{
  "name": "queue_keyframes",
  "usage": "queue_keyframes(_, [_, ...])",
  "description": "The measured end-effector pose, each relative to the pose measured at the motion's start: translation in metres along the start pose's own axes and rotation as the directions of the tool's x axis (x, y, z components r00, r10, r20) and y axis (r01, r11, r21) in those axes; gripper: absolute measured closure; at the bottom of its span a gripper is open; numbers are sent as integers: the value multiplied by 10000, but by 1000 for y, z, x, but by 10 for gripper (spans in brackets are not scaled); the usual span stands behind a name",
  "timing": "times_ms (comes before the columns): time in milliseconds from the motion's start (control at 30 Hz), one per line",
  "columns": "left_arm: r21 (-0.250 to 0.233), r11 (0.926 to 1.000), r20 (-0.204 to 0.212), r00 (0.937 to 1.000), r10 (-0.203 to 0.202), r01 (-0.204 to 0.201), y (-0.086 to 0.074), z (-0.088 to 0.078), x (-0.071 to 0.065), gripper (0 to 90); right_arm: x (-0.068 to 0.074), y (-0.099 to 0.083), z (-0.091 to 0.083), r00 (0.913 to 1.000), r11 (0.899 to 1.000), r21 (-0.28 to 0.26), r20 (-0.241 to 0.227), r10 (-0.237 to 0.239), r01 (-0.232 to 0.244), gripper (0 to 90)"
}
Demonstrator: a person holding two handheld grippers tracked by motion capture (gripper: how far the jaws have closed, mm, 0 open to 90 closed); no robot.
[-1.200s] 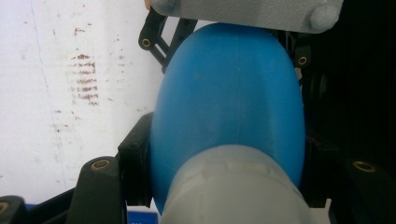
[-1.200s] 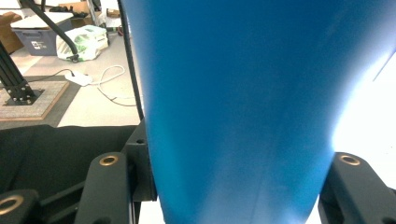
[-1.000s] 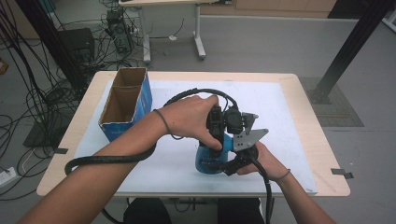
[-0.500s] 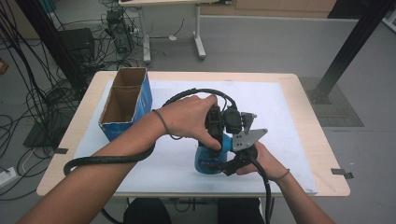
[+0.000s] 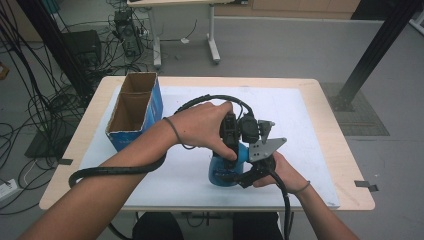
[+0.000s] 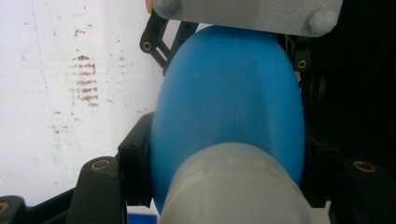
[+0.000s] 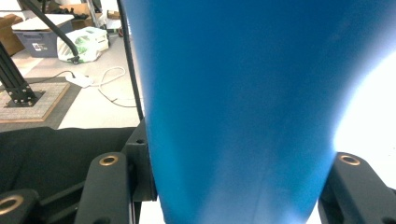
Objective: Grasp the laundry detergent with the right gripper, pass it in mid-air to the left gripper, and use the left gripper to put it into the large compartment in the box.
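Between the earlier high views and this one nothing is being shifted: both hands and the blue bottle (image 5: 225,170) are being kept exactly where they were, low in the middle of the frame, which suggests that a steady two-handed hold is being maintained, probably for twisting or pulling the bottle's grey cap (image 6: 238,186), with that step not yet carried through. At the upper left of the high view, an open blue cardboard box (image 5: 134,112) is standing on the table (image 5: 330,145); its inside is being shown as bare brown card, with nothing seen in it. Toward the centre, the left tool (image 5: 231,142) is being held from above, its jaws closed tight on the bottle near the pale cap end, as the left gripper view confirms. Just right of it, the right tool (image 5: 250,175) is being held low and is likewise clamped shut on the bottle's blue body (image 7: 233,107). Whether the bottle holds anything cannot be told, since its wall is opaque.
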State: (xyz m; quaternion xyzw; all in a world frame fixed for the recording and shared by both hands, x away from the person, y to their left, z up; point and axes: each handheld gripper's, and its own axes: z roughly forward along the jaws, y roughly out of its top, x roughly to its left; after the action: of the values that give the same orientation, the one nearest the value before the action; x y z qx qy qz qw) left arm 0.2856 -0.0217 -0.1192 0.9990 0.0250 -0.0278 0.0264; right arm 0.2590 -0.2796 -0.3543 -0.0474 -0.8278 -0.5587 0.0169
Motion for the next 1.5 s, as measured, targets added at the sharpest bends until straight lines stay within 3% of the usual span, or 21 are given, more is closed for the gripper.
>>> queue_keyframes(767, [-45, 10000, 2, 10000, -14, 14, -2, -1, 0, 374, -1, 2, 0, 10000, 10000, 63, -25, -21, 21, 420])
queue_keyframes(1267, [-218, 9997, -107, 9999, -101, 98, -5, -6, -2, 376, -1, -1, 0, 10000, 9997, -262, -5, 34, -34, 409])
queue_keyframes(1500, [-203, 9997, -246, 9996, -130, 125, -4, -6, -3, 377, 2, -4, -4, 9994, 9979, -599, 247, 247, -232, 318])
